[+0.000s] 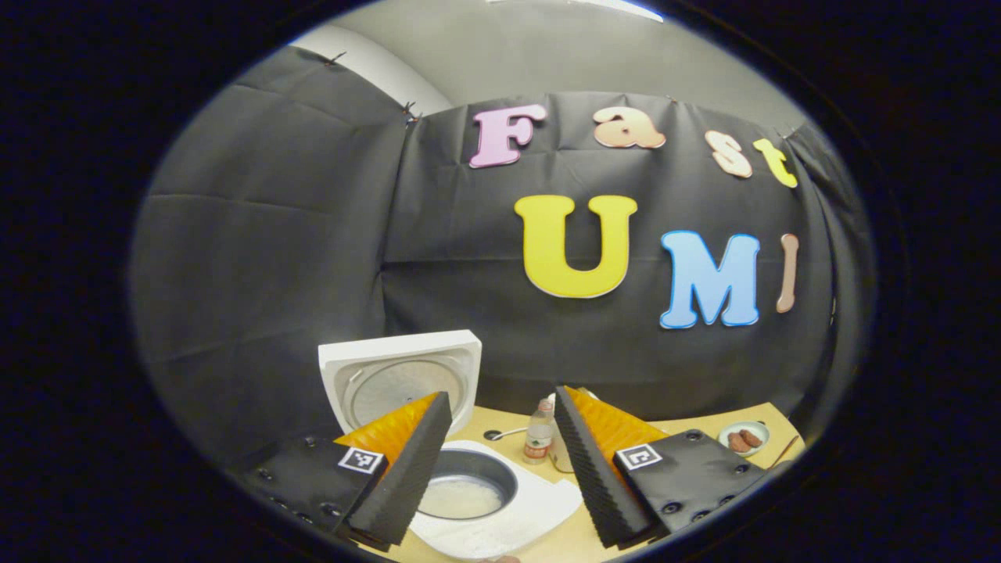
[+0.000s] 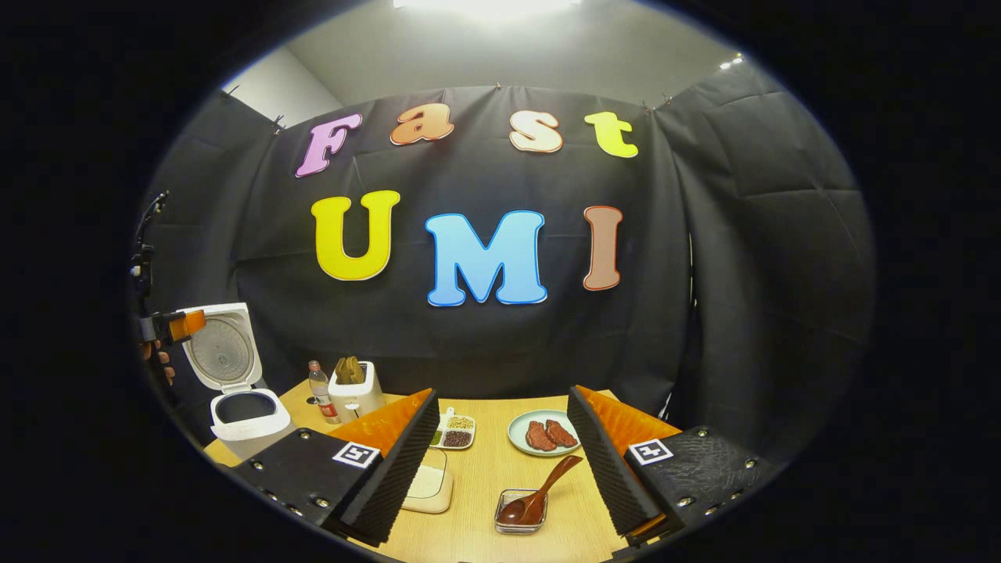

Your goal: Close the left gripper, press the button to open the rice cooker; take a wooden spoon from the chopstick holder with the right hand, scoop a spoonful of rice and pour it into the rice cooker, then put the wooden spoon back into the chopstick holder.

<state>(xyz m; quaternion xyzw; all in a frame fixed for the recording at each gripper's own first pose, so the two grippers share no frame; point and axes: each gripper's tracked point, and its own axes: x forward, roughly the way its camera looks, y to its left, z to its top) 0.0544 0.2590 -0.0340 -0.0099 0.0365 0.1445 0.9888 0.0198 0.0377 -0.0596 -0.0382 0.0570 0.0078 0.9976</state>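
Observation:
The white rice cooker stands open, its lid tipped up and its inner pot holding white rice. My left gripper hovers open just above the pot, with nothing between its fingers. The rice cooker sits at the table's far left, and the left gripper is beside its raised lid. A white chopstick holder with wooden utensils stands right of it. My right gripper is open and empty over the table's middle.
A small bottle stands between cooker and holder. On the wooden table lie a divided dish of beans, a plate of meat, a cream dish and a brown spoon resting in a small clear dish.

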